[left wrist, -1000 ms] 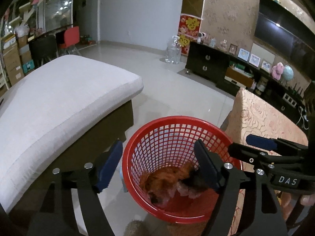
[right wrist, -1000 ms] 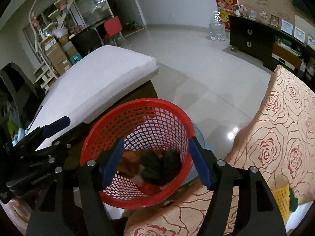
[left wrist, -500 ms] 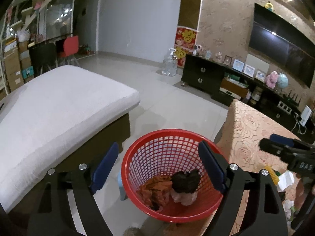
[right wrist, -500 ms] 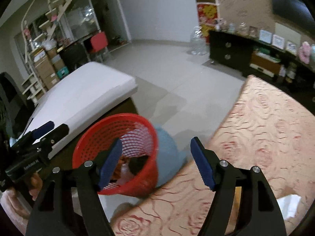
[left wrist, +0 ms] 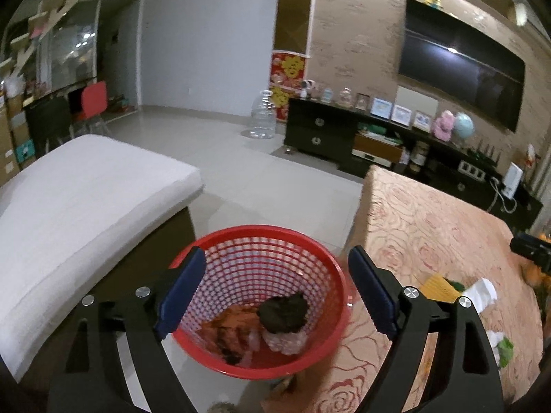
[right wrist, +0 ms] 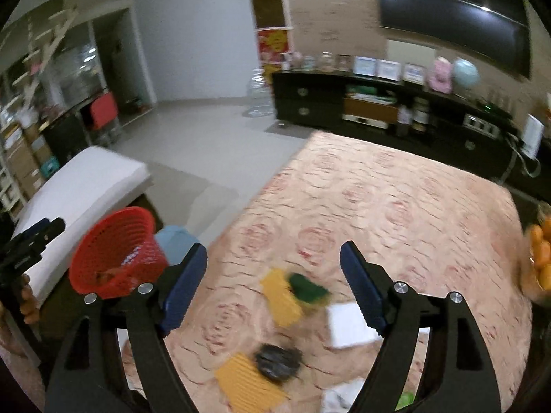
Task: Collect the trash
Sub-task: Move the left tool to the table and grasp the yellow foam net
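A red mesh basket (left wrist: 261, 237) holds a dark crumpled lump (left wrist: 284, 311) and orange scraps (left wrist: 230, 327). My left gripper (left wrist: 275, 254) hovers above it, open, nothing between its fingers. My right gripper (right wrist: 273, 249) hangs over the rose-patterned table (right wrist: 396, 206); its jaws are opening and empty. Below and ahead of it lie a yellow corrugated piece (right wrist: 280, 297), a green piece (right wrist: 306, 287), white paper (right wrist: 351, 323), another dark lump (right wrist: 277, 359) and a second yellow piece (right wrist: 248, 383). In the right wrist view the basket (right wrist: 113, 251) sits far left, off the table's edge.
A white cushioned bench (left wrist: 79, 206) stands left of the basket. A pale blue object (right wrist: 175, 244) sits between basket and table. Oranges (right wrist: 540, 258) lie at the table's right edge. A dark TV cabinet (left wrist: 344, 137) and a water jug (left wrist: 263, 117) stand across the tiled floor.
My right gripper swung from the basket to over the table and its jaws widened. The dark lump now lies loose in the basket. My left gripper drew back and up slightly, jaws a little wider.
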